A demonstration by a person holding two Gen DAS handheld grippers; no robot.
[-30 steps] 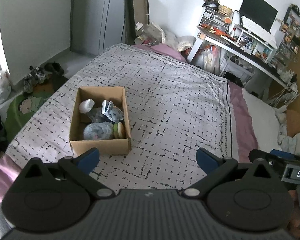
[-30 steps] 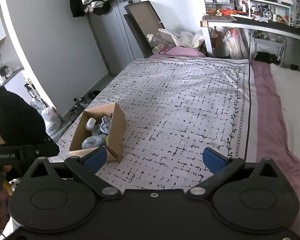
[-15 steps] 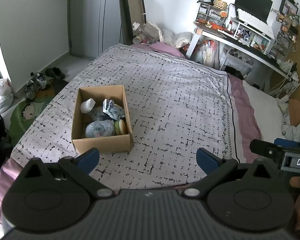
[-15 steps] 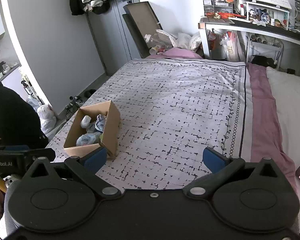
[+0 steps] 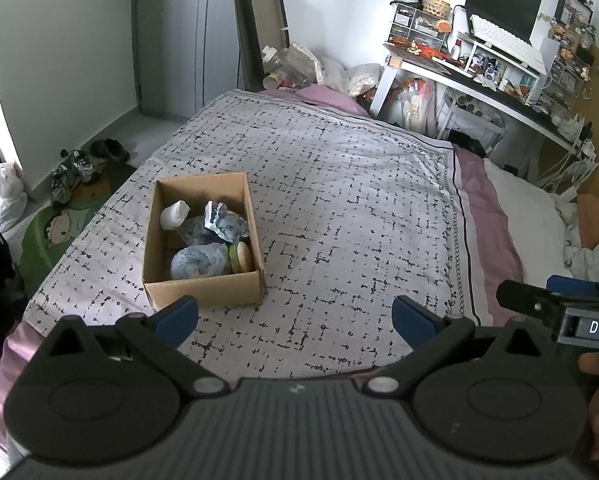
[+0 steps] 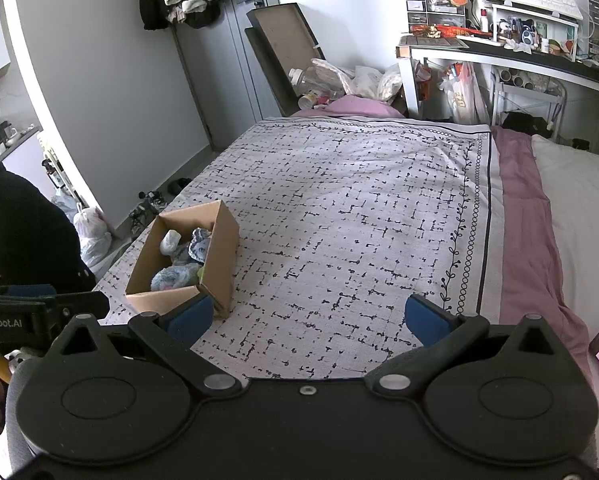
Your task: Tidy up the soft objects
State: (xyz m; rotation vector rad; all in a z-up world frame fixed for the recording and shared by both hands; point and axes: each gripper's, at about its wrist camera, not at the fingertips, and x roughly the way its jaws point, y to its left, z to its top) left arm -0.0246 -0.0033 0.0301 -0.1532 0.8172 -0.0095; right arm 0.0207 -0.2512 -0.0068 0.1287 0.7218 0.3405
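A cardboard box (image 5: 203, 296) (image 6: 223, 236) stands on the patterned bedspread (image 5: 339, 200) (image 6: 359, 208) near the bed's left edge. Inside lie several soft items: a white one (image 5: 174, 215), a grey-blue bundle (image 5: 223, 222), a fluffy blue one (image 5: 199, 260) and a yellow-green round one (image 5: 241, 257). My left gripper (image 5: 295, 320) is open and empty, held above the bed's near end with the box just past its left fingertip. My right gripper (image 6: 305, 318) is open too, empty, to the right of the box.
A cluttered desk (image 5: 479, 76) with a monitor stands at the far right. Bags and a flat cardboard panel (image 6: 287, 44) pile at the bed's far end. Shoes (image 5: 75, 168) and a green mat lie on the floor at left. A white pillow (image 6: 579, 208) lies at right.
Both grippers have pulled back and risen a little, so more of the room shows. The box and its contents have stayed in place. Both stay open.
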